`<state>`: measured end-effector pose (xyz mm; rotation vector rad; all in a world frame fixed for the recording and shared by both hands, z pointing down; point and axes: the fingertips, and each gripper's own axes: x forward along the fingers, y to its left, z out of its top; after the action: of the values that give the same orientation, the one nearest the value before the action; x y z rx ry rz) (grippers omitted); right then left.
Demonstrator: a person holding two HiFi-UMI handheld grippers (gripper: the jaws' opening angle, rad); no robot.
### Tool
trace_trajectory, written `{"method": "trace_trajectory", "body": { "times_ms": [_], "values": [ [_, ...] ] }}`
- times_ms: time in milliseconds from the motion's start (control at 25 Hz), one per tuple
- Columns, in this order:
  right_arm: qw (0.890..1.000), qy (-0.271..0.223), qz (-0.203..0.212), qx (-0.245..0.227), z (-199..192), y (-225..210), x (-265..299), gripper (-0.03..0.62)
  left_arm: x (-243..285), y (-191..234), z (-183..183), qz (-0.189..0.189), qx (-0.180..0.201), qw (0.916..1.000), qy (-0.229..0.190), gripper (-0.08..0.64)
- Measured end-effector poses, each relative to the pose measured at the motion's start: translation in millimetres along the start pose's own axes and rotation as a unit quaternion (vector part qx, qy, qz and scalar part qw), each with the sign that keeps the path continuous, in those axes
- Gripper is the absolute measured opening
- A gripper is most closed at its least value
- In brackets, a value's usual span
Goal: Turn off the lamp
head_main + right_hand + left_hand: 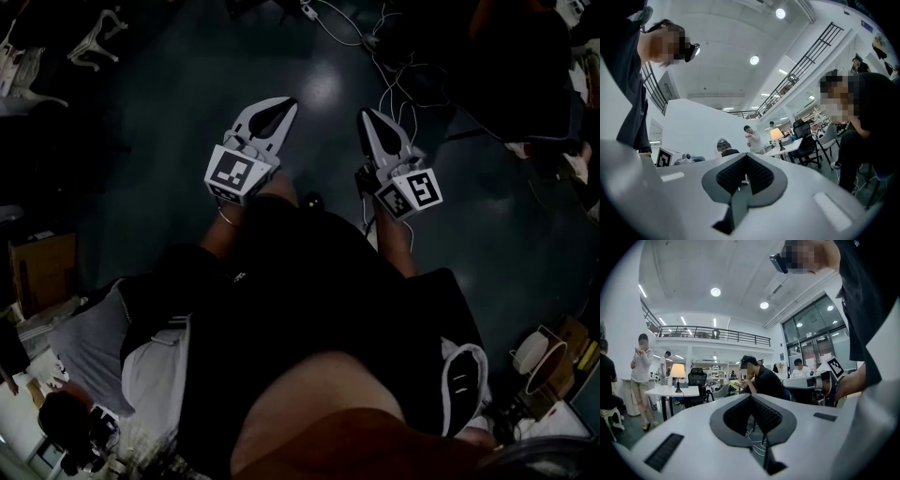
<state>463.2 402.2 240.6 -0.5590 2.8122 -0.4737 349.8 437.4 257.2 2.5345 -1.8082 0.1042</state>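
The lamp (677, 371), lit, with a pale shade on a dark stem, stands far off on a white table (670, 391). In the right gripper view the same lamp (776, 135) glows on that table (790, 145), well beyond the jaws. My left gripper (286, 105) and right gripper (366, 117) are held side by side in front of the person's body over the dark floor. Both are shut with nothing between the pads. Seen along its own jaws, the left gripper (751, 397) has its tips together, and so does the right gripper (746, 157).
A person (641, 376) stands left of the lamp table, and a black office chair (697, 379) sits behind it. A seated person in black (761, 378) is close ahead. Cables (375, 47) trail across the floor in front.
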Motion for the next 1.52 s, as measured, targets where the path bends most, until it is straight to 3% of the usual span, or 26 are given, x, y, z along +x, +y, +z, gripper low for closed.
{"method": "trace_trajectory", "body": {
  "times_ms": [440,960,1520],
  "values": [
    [1.000,0.015,-0.014,-0.007,-1,-32,17,0.002,28,22,-4,-0.003,-0.020,0.9998,-0.005,0.008],
    [0.999,0.025,-0.016,-0.016,-10,-52,99,0.002,51,107,-3,0.007,-0.034,0.9993,-0.014,0.008],
    [0.999,0.023,-0.016,-0.017,-15,-73,191,0.002,73,201,-5,0.010,-0.018,0.9997,-0.015,0.008]
  ]
}}
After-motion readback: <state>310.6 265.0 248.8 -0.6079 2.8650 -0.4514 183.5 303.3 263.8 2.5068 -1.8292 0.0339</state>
